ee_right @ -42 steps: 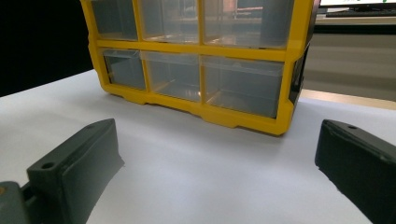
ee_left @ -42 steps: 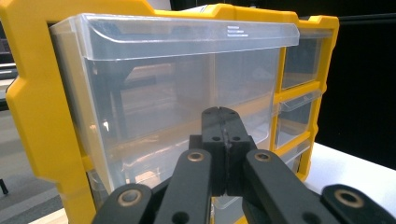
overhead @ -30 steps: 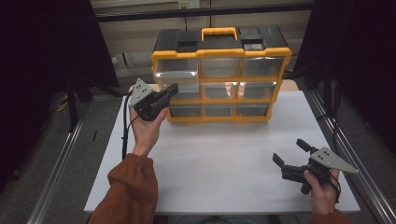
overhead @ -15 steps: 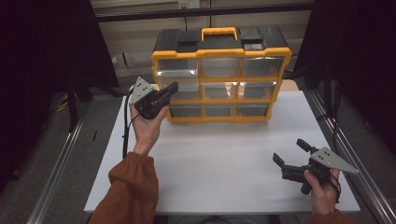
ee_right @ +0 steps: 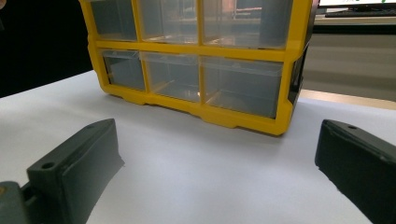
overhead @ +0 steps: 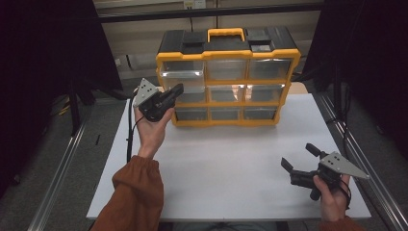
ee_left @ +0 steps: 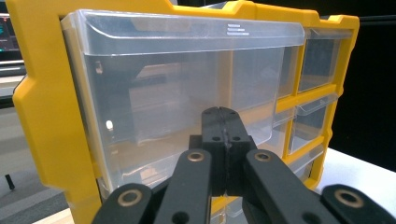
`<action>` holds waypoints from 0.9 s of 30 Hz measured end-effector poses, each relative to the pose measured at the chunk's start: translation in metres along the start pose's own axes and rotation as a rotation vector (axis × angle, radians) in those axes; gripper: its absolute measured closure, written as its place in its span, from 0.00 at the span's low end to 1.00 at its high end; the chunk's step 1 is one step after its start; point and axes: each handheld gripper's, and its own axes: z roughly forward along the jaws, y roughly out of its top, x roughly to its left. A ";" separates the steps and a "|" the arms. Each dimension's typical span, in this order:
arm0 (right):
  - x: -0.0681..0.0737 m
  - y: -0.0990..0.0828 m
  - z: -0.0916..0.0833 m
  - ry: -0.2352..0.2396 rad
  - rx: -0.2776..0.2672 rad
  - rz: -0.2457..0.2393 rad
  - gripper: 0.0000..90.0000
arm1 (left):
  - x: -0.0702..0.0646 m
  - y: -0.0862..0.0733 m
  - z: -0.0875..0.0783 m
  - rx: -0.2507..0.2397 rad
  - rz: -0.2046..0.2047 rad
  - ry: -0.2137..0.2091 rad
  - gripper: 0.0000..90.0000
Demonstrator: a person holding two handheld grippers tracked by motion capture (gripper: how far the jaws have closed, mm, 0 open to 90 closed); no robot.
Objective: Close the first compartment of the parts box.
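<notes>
1. Standing at the far edge of the white tabletop (overhead: 231, 159), a yellow drawer cabinet (overhead: 226, 79) with a black top and yellow handle faces the person, its clear drawers in three rows of three.
2. Raised at the cabinet's left side, the left gripper (overhead: 174, 92) is held in the left hand (overhead: 151, 127), whose rust-coloured sleeve (overhead: 132, 197) comes in from the near edge.
3. Its fingers (ee_left: 223, 135) are pressed flat together with nothing between them; in the left gripper view they sit just in front of a large clear drawer (ee_left: 182, 93) at the cabinet's left column. Whether the tips touch the drawer front cannot be told.
4. Low near the tabletop's near right corner, the right gripper (overhead: 299, 158) is held in the right hand (overhead: 332, 197) and points toward the cabinet.
5. Its fingers (ee_right: 74, 163) are spread wide and hold nothing; in the right gripper view bare tabletop lies between them, with the bottom row of drawers (ee_right: 187, 74) well beyond.
6. Compared with half a second ago and a second ago, almost nothing differs: the left gripper sits at the same spot by the cabinet's left column, the right gripper lies in the same place with the same wide spread, and the cabinet has not moved, all its drawers as they were.
</notes>
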 end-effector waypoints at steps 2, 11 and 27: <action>0.000 0.000 0.000 0.000 0.000 -0.001 0.00 | 0.000 0.000 0.001 -0.002 0.003 0.005 1.00; 0.000 0.000 0.000 0.001 -0.001 -0.001 0.00 | 0.002 0.000 0.003 0.002 -0.002 0.008 1.00; 0.000 0.000 0.001 -0.001 -0.003 0.000 0.00 | 0.004 0.002 0.008 0.003 0.001 0.010 1.00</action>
